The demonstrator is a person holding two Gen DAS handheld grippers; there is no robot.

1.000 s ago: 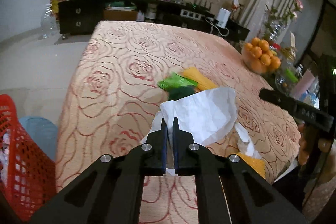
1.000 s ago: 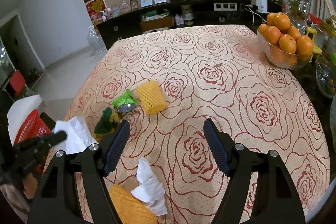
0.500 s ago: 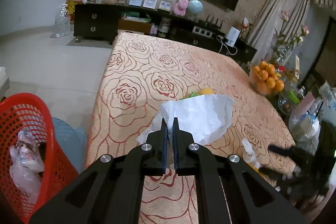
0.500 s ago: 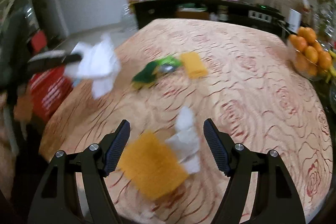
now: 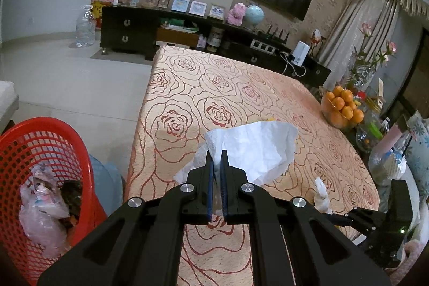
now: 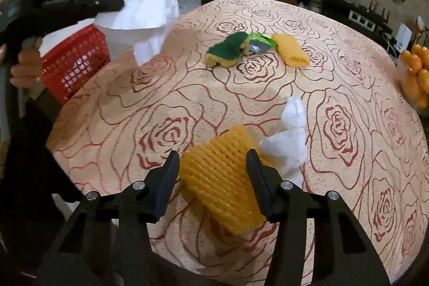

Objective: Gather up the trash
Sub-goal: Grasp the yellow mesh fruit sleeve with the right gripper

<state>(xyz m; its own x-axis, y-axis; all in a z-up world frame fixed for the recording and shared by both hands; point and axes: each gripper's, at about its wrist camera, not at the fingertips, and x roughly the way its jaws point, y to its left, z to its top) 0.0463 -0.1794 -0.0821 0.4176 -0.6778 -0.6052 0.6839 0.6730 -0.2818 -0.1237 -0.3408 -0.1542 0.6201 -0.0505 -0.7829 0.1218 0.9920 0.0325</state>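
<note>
My left gripper (image 5: 217,155) is shut on a large white paper sheet (image 5: 257,146), held in the air over the table's near left edge. The right wrist view shows that left gripper (image 6: 107,3) and its paper sheet (image 6: 144,15) above the red basket (image 6: 75,58). My right gripper (image 6: 213,154) is low over a yellow foam net (image 6: 222,176) lying on the rose-patterned tablecloth (image 6: 348,87). Its jaws are closing with the net between them, and a small gap still shows at the left pad. A crumpled white tissue (image 6: 289,141) touches the net's right side.
The red basket (image 5: 53,152) stands on the floor left of the table with trash in it. Further back on the cloth lie a green-topped sponge (image 6: 228,50), a green wrapper (image 6: 260,43) and a second yellow net (image 6: 291,52). A bowl of oranges (image 5: 340,109) stands at the right edge.
The left gripper carried the paper up and leftward, bringing the basket into view. The right gripper swung down over the near yellow net and its jaws narrowed around it.
</note>
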